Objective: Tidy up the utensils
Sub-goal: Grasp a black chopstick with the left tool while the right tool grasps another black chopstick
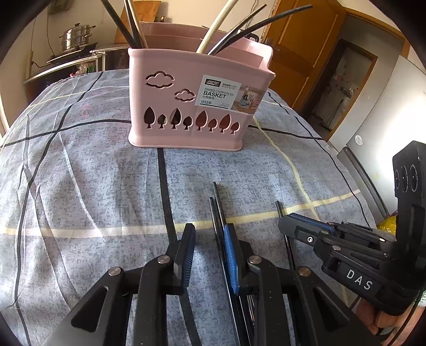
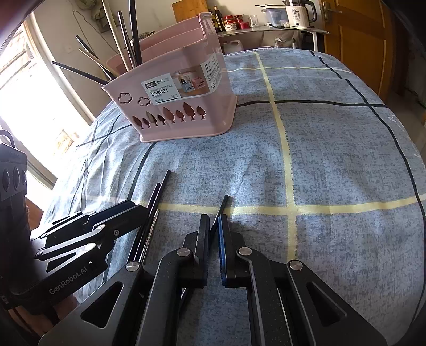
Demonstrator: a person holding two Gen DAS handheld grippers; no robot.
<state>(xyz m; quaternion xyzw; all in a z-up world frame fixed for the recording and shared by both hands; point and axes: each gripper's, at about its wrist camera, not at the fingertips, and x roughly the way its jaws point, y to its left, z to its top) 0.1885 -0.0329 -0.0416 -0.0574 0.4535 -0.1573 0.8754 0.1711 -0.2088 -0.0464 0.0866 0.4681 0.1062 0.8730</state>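
Black chopsticks (image 1: 218, 213) lie on the blue checked cloth (image 1: 80, 173), nearest to the left wrist camera, beside the blue pad of the left gripper (image 1: 209, 234). Its jaws stand apart and press on nothing; the sticks rest along the inside of one finger. Behind them, the pink chopsticks basket (image 1: 191, 106) stands upright on the cloth, with several dark and pale utensils leaning out of its top. To the right of the basket and nearer the camera, the right gripper (image 1: 286, 225) sits low over one more black chopstick (image 1: 279, 210).

From the right wrist view, the right gripper (image 2: 213, 226) has its jaws nearly together, clamped on a single chopstick (image 2: 222, 205) whose tip points toward the basket (image 2: 186, 106). In front of the basket, at left, the left gripper (image 2: 141, 210) lies over the other chopsticks (image 2: 159, 191). A kettle (image 2: 299, 13) stands on a shelf behind the basket.
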